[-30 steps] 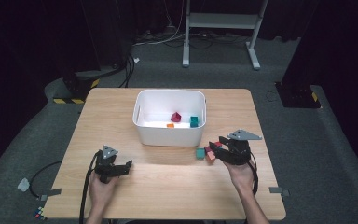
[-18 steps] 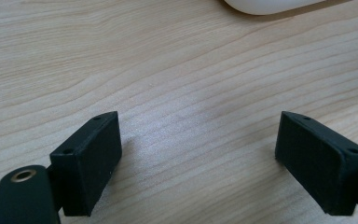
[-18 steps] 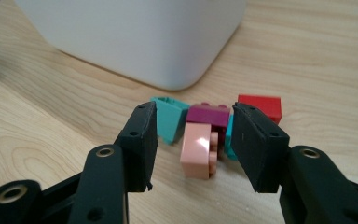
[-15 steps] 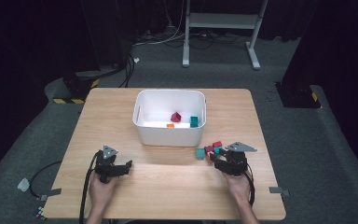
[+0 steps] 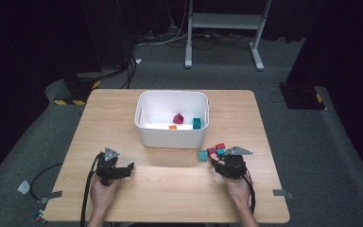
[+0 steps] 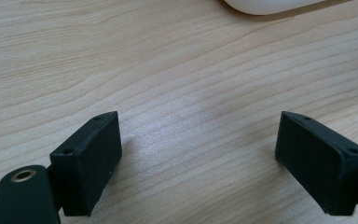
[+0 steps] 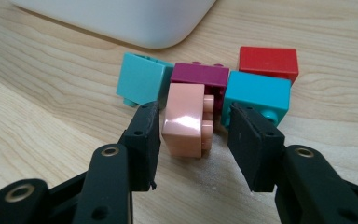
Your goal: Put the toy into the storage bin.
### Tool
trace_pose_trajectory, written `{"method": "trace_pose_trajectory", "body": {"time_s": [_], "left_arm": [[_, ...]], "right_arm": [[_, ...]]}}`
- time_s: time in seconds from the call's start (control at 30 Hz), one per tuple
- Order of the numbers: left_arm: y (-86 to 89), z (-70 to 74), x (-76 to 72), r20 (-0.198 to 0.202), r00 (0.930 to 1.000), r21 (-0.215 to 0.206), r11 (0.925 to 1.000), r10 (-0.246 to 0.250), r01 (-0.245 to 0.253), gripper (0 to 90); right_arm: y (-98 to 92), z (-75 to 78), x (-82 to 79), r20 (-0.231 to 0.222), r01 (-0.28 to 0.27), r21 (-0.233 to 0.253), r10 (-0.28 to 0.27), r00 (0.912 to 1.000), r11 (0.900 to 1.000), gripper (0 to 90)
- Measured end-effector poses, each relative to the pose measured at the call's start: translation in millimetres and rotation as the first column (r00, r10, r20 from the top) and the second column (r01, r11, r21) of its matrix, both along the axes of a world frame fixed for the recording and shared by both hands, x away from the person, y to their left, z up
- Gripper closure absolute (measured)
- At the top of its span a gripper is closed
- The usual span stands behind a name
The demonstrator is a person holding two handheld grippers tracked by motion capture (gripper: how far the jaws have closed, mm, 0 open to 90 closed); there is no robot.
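I have my right gripper [image 7: 193,133] down at the little cluster of bricks just in front of the white bin [image 5: 172,137], and its jaws stand either side of the pink brick [image 7: 186,120] without pressing it yet: there is a sliver of air on the left and a wider gap on the right, so it is released, not gripping. The pink brick lies on its side on the table [image 5: 179,189], studs toward the right jaw, touching the magenta brick [image 7: 200,74] behind it and close to the teal brick [image 7: 257,94] on the right. To do this well, I think I should nudge forward a touch so the pads cover the brick's middle, square them to its flat faces, then close slowly; the right jaw meets the studs, which may let the brick twist. I should lift straight up so the teal and magenta neighbours, the lighter teal brick [image 7: 141,78] and the red brick [image 7: 269,62] are not dragged along

My left gripper [image 6: 200,158] rests low over bare wood, jaws wide apart and empty

From above my right gripper covers the pink brick, and the pieces inside the bin are too small to name beyond their colours
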State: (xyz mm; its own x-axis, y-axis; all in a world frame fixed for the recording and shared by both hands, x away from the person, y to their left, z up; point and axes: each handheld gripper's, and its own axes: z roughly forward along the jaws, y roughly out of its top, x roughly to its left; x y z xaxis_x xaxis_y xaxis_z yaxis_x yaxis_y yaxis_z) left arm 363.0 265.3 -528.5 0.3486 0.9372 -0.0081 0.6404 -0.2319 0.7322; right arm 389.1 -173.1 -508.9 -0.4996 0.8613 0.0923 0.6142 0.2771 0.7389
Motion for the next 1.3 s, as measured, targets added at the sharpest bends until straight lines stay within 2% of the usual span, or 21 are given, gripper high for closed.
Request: {"method": "trace_pose_trajectory", "body": {"time_s": [0.17,0.4,0.6,0.67,0.87,0.97,1.13,1.3], "left_arm": [[0.0,0.0,0.0,0.0,1.0,0.0,1.0,0.0,0.0,14.6],[0.0,0.0,0.0,0.0,1.0,0.0,1.0,0.0,0.0,14.6],[0.0,0.0,0.0,0.0,1.0,0.0,1.0,0.0,0.0,14.6],[0.0,0.0,0.0,0.0,1.0,0.0,1.0,0.0,0.0,14.6],[0.0,0.0,0.0,0.0,1.0,0.0,1.0,0.0,0.0,14.6],[0.0,0.0,0.0,0.0,1.0,0.0,1.0,0.0,0.0,14.6],[0.0,0.0,0.0,0.0,1.0,0.0,1.0,0.0,0.0,14.6],[0.0,0.0,0.0,0.0,1.0,0.0,1.0,0.0,0.0,14.6]], "right_arm": [[2.6,-5.4,2.3,-0.016,0.001,-0.018,-0.001,0.9999,1.0,57.7],[2.3,-6.5,1.0,-0.013,-0.002,-0.032,0.002,0.9999,0.999,65.5],[1.2,-5.7,0.0,-0.013,-0.012,-0.033,0.012,0.9999,0.999,66.1],[0.6,-3.9,-1.2,-0.016,-0.012,-0.028,0.012,0.9998,1.0,66.1],[-3.8,5.3,-6.1,0.018,-0.029,-0.017,0.03,0.9994,0.999,66.1],[-3.6,6.6,-6.4,0.016,-0.044,-0.035,0.044,0.9989,0.998,66.1],[-5.8,9.3,-6.7,0.011,-0.044,-0.016,0.044,0.9989,0.999,66.1],[-7.6,20.4,-7.8,0.034,-0.052,-0.012,0.053,0.998,0.999,66.1]]}}
